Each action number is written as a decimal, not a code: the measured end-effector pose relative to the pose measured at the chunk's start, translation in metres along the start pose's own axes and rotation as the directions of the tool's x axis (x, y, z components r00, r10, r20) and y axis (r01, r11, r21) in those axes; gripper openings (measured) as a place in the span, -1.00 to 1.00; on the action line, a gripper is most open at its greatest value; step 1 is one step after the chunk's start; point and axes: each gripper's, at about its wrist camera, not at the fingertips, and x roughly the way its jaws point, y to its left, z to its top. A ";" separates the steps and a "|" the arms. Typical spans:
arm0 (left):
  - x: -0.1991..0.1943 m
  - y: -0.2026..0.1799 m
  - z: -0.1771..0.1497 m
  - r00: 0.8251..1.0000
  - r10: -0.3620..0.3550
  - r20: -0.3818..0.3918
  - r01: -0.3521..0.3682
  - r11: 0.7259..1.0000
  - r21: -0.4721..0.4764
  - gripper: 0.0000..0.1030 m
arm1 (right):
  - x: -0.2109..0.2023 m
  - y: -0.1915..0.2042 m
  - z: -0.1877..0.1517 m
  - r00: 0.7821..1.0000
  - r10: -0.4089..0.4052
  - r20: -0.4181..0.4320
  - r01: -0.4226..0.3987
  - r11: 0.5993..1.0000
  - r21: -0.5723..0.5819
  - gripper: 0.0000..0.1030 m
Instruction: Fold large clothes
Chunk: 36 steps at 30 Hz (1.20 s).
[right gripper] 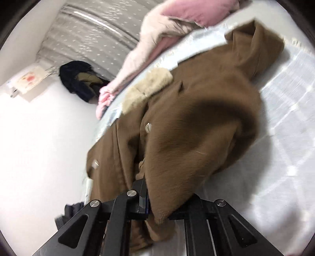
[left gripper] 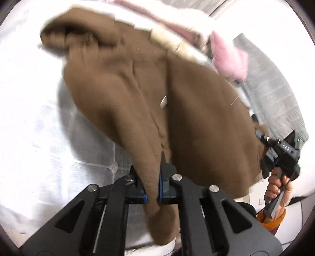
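The left gripper (left gripper: pixel 152 185) pinches a fold of the brown coat (left gripper: pixel 137 94) between its pads, and the right gripper (right gripper: pixel 151 204) likewise clamps a coat edge. Ahead of both, the coat spreads over the white bed (right gripper: pixel 285 110). Beyond its cream collar (right gripper: pixel 147 88) lies pink clothing (right gripper: pixel 177 11).

White quilted bed surface (right gripper: pixel 291 118), grey patterned wall (right gripper: pixel 94 29), bright white floor (right gripper: pixel 39 137).
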 end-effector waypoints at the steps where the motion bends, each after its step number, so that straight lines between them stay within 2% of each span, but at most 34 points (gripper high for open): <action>1: -0.020 0.000 -0.001 0.999 0.002 0.037 -0.003 1.000 0.011 -0.84 | -0.026 0.000 0.001 1.000 -0.009 0.018 0.010 1.000 -0.025 -0.80; 4: -0.076 0.011 -0.005 0.992 0.026 0.121 -0.029 0.999 0.023 -0.85 | -0.068 -0.002 0.004 1.000 -0.016 0.025 0.017 0.998 -0.053 -0.84; 6: -0.095 0.022 -0.012 0.991 0.045 0.123 -0.049 0.998 0.025 -0.85 | -0.081 -0.006 -0.003 0.999 -0.031 -0.010 0.030 0.997 -0.073 -0.86; 9: -0.086 0.050 -0.026 0.983 0.177 0.040 -0.179 0.983 0.033 -0.84 | -0.083 -0.028 -0.016 0.982 -0.166 -0.089 0.157 0.982 -0.103 -0.84; 11: -0.068 0.070 -0.041 0.963 0.260 -0.073 -0.257 0.965 0.047 -0.77 | -0.086 -0.063 -0.023 0.952 -0.270 -0.146 0.261 0.962 -0.077 -0.77; 12: -0.065 0.081 -0.050 0.955 0.277 -0.107 -0.276 0.961 0.029 -0.74 | -0.089 -0.078 -0.025 0.930 -0.339 -0.143 0.331 0.941 -0.073 -0.74; 13: -0.064 0.085 -0.052 0.950 0.286 -0.121 -0.287 0.958 0.009 -0.70 | -0.095 -0.086 -0.025 0.918 -0.375 -0.128 0.369 0.927 -0.070 -0.70; 14: -0.065 0.092 -0.054 0.949 0.291 -0.119 -0.293 0.956 -0.003 -0.59 | -0.104 -0.094 -0.025 0.915 -0.386 -0.114 0.382 0.922 -0.055 -0.64; 15: -0.069 0.095 -0.055 0.952 0.290 -0.102 -0.293 0.956 -0.012 -0.27 | -0.110 -0.100 -0.023 0.922 -0.371 -0.108 0.370 0.929 -0.029 -0.47; 16: -0.071 0.095 -0.054 0.956 0.282 -0.085 -0.284 0.959 -0.019 0.14 | -0.115 -0.103 -0.023 0.930 -0.353 -0.104 0.354 0.935 -0.010 -0.14; 17: -0.074 0.093 -0.051 0.961 0.270 -0.067 -0.271 0.962 -0.019 0.32 | -0.116 -0.102 -0.019 0.937 -0.336 -0.098 0.338 0.941 0.001 0.05; 18: -0.071 0.089 -0.043 0.965 0.257 -0.053 -0.257 0.966 -0.005 0.47 | -0.116 -0.096 -0.017 0.942 -0.322 -0.094 0.323 0.946 -0.004 0.34; 19: -0.065 0.086 -0.035 0.964 0.261 -0.049 -0.261 0.965 0.006 0.47 | -0.110 -0.089 -0.015 0.946 -0.307 -0.101 0.306 0.952 -0.028 0.41; 22: -0.052 0.076 -0.011 0.956 0.289 -0.057 -0.288 0.957 0.035 0.47 | -0.090 -0.075 -0.016 0.949 -0.281 -0.145 0.275 0.959 -0.062 0.41; 24: -0.048 0.069 0.007 0.946 0.323 -0.039 -0.320 0.945 0.073 0.47 | -0.081 -0.065 -0.012 0.944 -0.290 -0.156 0.282 0.957 -0.070 0.41; 28: -0.040 0.046 0.042 0.901 0.432 0.048 -0.434 0.888 0.154 0.67 | -0.060 -0.045 0.005 0.943 -0.305 -0.135 0.297 0.952 -0.077 0.41; 32: -0.014 0.037 0.087 0.870 0.482 0.102 -0.492 0.845 0.208 0.74 | -0.028 -0.008 0.031 0.953 -0.289 -0.094 0.278 0.954 -0.114 0.41; 36: 0.022 0.035 0.128 0.837 0.526 0.152 -0.547 0.801 0.243 0.74 | 0.023 0.031 0.060 0.967 -0.244 -0.068 0.235 0.965 -0.115 0.42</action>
